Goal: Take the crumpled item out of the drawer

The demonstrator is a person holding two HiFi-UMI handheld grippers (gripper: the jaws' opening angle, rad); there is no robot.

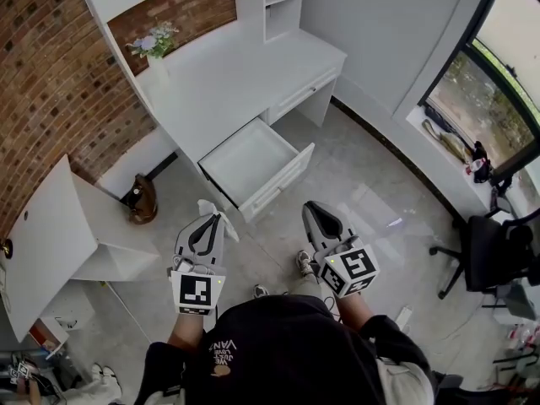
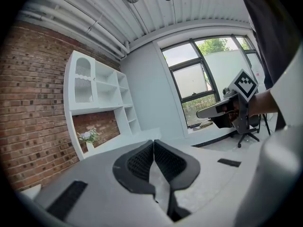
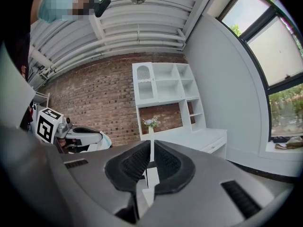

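The white drawer (image 1: 278, 184) stands pulled out of the desk (image 1: 219, 74), and its inside looks bare. My left gripper (image 1: 214, 218) hovers over the floor just in front of the drawer, shut on a whitish crumpled item (image 1: 208, 207) that sticks out at its tip. In the right gripper view the same item (image 3: 105, 142) shows at the left gripper (image 3: 100, 139). In its own view the left gripper (image 2: 154, 142) has its tips touching. My right gripper (image 1: 310, 207) hangs beside it, right of the drawer; its jaws (image 3: 151, 143) leave a thin slit with nothing between.
A vase of flowers (image 1: 154, 45) stands on the desk by the brick wall. A brown object (image 1: 142, 199) sits on the floor to the left, next to an open white cabinet door (image 1: 42, 234). An office chair (image 1: 489, 251) stands at the right by the window.
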